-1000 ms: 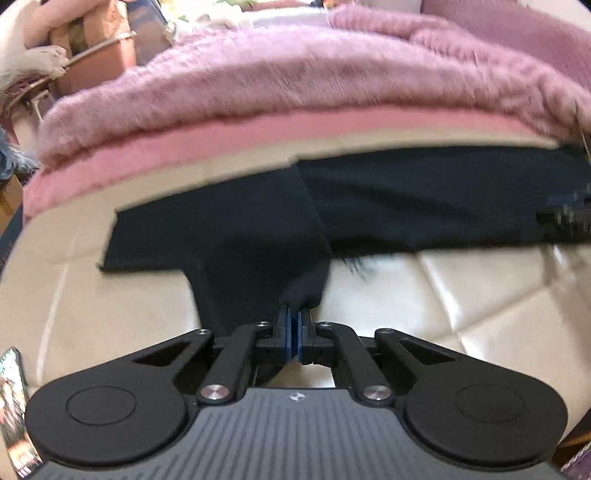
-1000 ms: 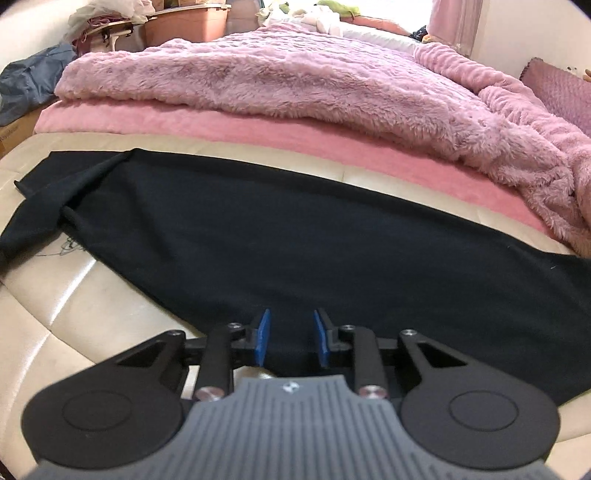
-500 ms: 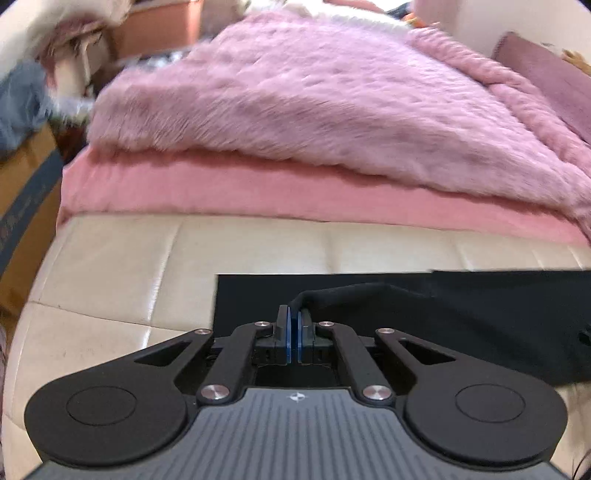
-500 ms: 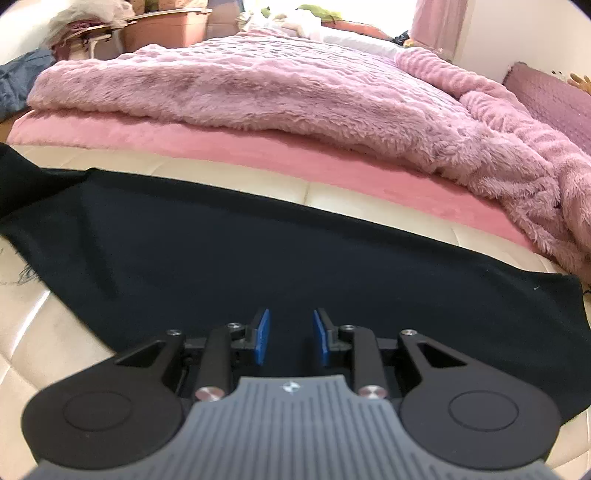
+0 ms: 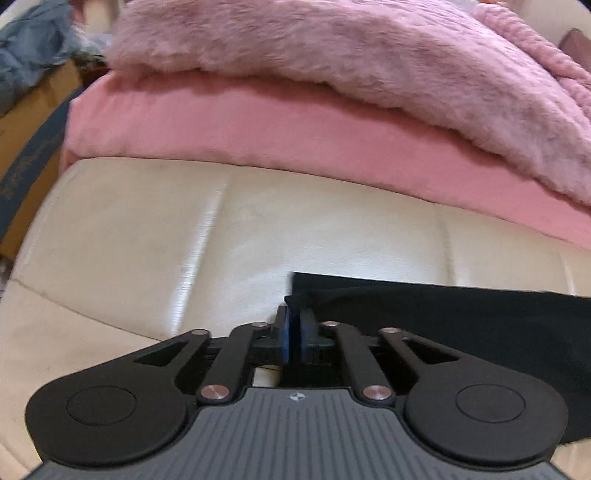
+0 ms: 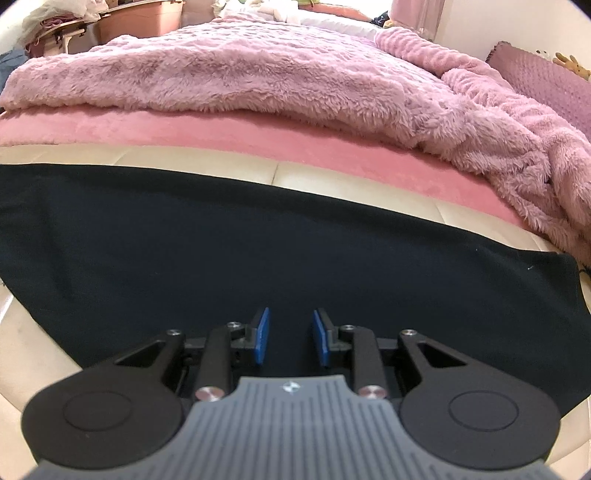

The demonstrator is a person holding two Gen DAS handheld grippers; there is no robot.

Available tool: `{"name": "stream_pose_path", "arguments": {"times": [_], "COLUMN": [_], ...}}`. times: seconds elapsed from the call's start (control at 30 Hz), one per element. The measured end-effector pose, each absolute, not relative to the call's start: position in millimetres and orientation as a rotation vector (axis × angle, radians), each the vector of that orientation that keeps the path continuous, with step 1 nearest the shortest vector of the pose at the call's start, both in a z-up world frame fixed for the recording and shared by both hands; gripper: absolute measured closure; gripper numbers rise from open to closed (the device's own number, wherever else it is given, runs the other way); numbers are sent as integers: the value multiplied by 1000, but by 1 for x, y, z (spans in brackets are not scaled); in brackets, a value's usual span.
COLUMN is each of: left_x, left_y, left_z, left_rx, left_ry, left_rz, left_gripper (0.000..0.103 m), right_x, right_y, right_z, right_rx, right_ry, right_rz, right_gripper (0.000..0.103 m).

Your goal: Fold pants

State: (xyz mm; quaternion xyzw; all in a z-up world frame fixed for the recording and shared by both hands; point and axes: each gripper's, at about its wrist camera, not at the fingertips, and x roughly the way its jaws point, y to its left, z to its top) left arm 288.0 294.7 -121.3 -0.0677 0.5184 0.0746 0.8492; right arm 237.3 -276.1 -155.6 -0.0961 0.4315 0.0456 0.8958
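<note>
Black pants (image 6: 258, 240) lie spread flat across the cream leather bench (image 6: 325, 177). In the left wrist view the pants (image 5: 461, 317) reach in from the right, with a folded corner at my left gripper (image 5: 294, 319). That gripper is shut on the corner of the pants, low over the bench (image 5: 166, 240). My right gripper (image 6: 290, 325) is open and empty, hovering just above the middle of the pants, its blue pads (image 6: 263, 334) apart.
A pink mattress (image 6: 221, 133) with a fluffy pink blanket (image 6: 277, 74) runs along the far side of the bench. A cardboard box (image 5: 26, 147) and blue-grey clothes (image 5: 26, 55) sit at the left. Tubs and clutter (image 6: 140, 18) stand behind the bed.
My left gripper has carried the pant edge up and to the left, laying it over the other layer near the far edge. My right gripper has stayed open and shifted right along the pants.
</note>
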Motion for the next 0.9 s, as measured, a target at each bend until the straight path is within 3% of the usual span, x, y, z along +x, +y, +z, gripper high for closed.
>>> {"name": "stream_pose_path", "arguments": {"times": [0.2, 0.3, 0.5, 0.9], "left_x": [265, 254, 255, 304], "left_y": [295, 272, 231, 251], "left_z": [-97, -93, -117, -138], "left_rx": [-191, -174, -46, -54], "left_ry": [995, 992, 1008, 935], "left_rz": [130, 18, -29, 133], "left_gripper": [84, 84, 84, 85], "right_x": [241, 254, 303, 378], "right_y": [-264, -248, -215, -211], "right_z": [-149, -152, -177, -201], "right_rx": [-201, -134, -115, -136], "right_ry": [869, 872, 875, 858], "right_rz": [142, 231, 396, 296], "right_gripper": [81, 91, 95, 103]}}
